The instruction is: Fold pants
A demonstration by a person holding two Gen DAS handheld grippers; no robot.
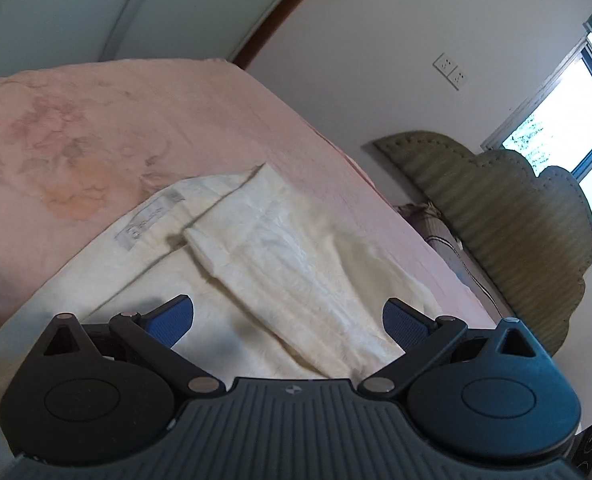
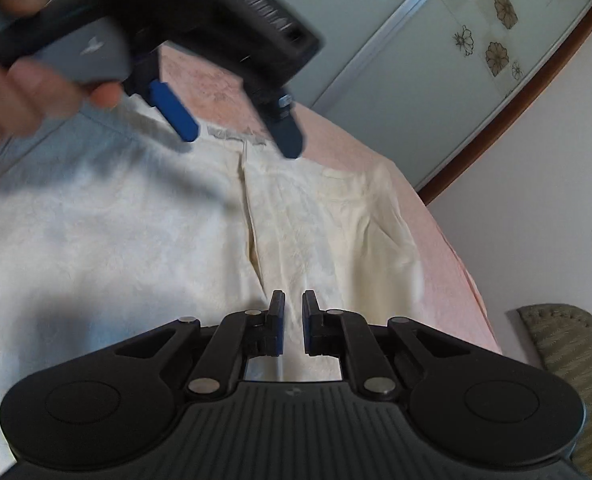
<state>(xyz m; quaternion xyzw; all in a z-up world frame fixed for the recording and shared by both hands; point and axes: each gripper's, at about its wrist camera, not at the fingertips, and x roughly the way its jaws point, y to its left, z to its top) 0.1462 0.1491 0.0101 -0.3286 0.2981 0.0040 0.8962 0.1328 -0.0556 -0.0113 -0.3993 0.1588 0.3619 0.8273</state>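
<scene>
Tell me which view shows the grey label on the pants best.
The left wrist view: the grey label lies unobstructed and fairly sharp on the cream pants. In the right wrist view it is a blurred strip beneath the left claw.

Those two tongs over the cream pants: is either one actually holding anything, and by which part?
Nothing is held. The left tongs stand wide open above the pants; the right tongs are nearly shut, with no cloth between their pads.

Home bedroom: bed under a pink floral bedspread, padded olive headboard, sliding wardrobe doors with flower prints, wall sockets, window with bright daylight, plain white walls.
</scene>
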